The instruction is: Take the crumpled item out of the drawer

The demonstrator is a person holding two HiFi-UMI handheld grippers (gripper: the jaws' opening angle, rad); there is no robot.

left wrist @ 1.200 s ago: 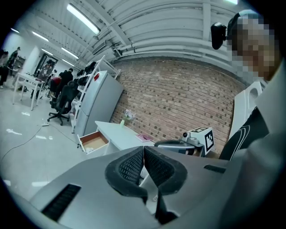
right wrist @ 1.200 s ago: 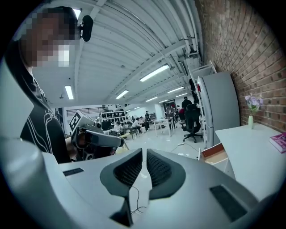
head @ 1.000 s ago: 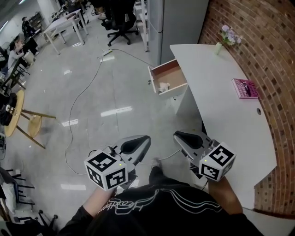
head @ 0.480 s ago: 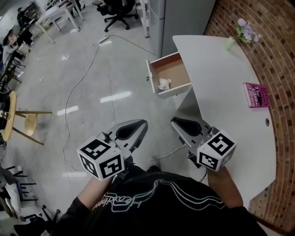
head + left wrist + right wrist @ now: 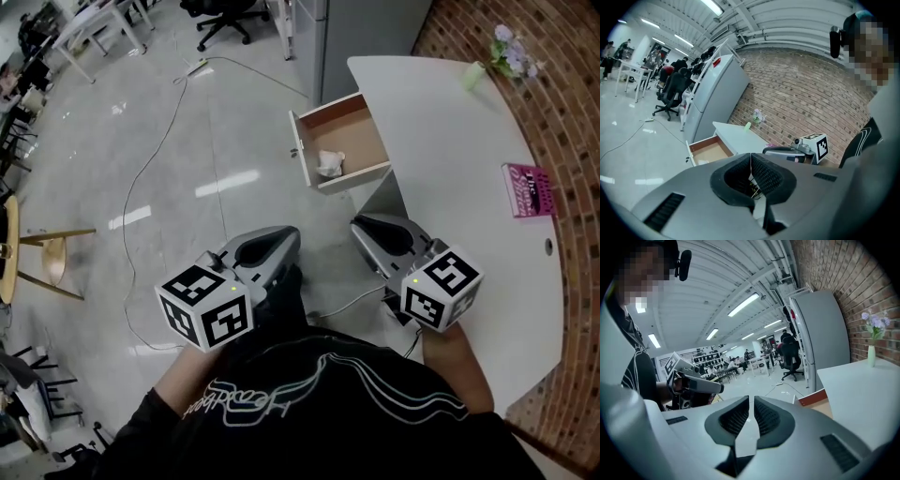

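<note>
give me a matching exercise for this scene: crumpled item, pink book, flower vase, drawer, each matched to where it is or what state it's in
Things:
1. crumpled item
2. pink book
3. flower vase
4. drawer

Places or states:
a. pulled open, sticking out from the white table
b. standing upright at the table's far corner
c. lying inside the drawer
d. lying flat on the tabletop

Pairs: 1-c, 2-d, 3-b, 4-a
</note>
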